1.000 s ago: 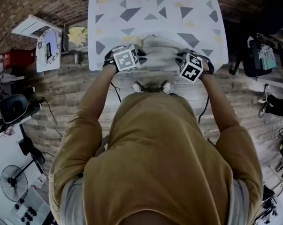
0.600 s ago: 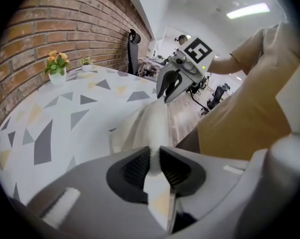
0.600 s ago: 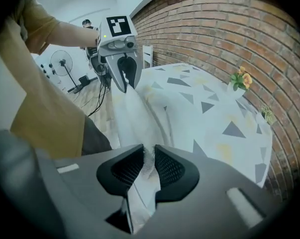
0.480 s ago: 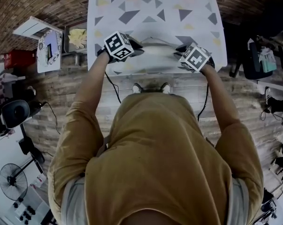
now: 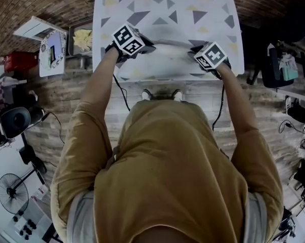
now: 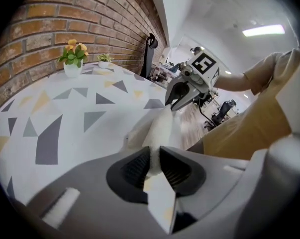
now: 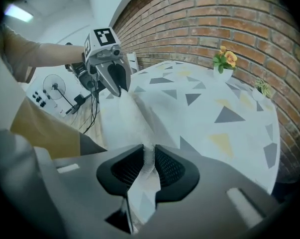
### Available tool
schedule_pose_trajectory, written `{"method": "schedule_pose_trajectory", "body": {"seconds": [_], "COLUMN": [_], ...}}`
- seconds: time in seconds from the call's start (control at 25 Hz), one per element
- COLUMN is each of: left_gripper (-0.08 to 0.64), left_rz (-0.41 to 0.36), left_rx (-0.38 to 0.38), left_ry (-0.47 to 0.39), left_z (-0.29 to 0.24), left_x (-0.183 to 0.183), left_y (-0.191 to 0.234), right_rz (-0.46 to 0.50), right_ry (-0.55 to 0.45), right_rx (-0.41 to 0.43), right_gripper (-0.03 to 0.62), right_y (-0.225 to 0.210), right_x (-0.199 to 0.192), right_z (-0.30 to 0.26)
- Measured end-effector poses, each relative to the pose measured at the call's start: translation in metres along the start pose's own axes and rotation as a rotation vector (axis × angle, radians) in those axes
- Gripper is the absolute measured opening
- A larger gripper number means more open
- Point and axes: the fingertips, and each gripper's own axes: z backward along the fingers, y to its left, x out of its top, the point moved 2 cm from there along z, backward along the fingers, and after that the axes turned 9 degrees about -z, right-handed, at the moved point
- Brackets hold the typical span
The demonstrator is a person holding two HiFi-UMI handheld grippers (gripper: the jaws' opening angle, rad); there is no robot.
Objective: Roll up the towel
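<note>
We hold the towel (image 5: 170,53) by its two ends. The left gripper (image 6: 153,164) has its jaws drawn narrow onto a pinch of the white cloth, and the right gripper (image 7: 150,164) is clamped on the other end in the same way. The towel runs between them as a long bunched strip across the near part of the table (image 5: 162,9), just inside its near edge.

The only print we can make out is the black-and-white square markers on each gripper's cube. A panel (image 5: 52,47) left of the table bears marks too small to read. The tablecloth carries grey and yellow triangles.

Beyond the towel, the far half of the table lies open up to a pot of yellow flowers (image 6: 72,59) and a smaller plant (image 6: 104,59), both at the far edge against the brick wall (image 7: 214,19). The table's left and right edges lie just outside the grippers. A fan (image 5: 13,194) stands on the floor at near left.
</note>
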Motion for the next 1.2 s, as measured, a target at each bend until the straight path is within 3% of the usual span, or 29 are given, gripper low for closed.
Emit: {"method": "schedule_pose_trajectory", "body": {"seconds": [0.16,0.48,1.08,1.2], "left_gripper": [0.124,0.126,0.129,0.167], "left_rz": [0.032,0.061,0.017,0.002], "left_rx": [0.041,0.115,0.260,0.301], "left_ry": [-0.006,-0.030,-0.035,-0.038], "left_z": [-0.002,-0.006,-0.014,-0.014], "left_x": [0.003,0.003,-0.001,-0.002], "left_y": [0.015,0.026,0.035,0.037], "right_rz": [-0.048,-0.043,-0.027,-0.037], "right_ry": [-0.024,-0.022,-0.027,-0.028], "right_rx": [-0.009,-0.062,-0.186,-0.216], "right_gripper": [0.074,0.075,0.083,0.092], "right_y": [-0.008,-0.022,-0.029,-0.033], "right_x": [0.001,0.004,-0.002,-0.003], "right_z": [-0.003,-0.007,-0.020,-0.021]}}
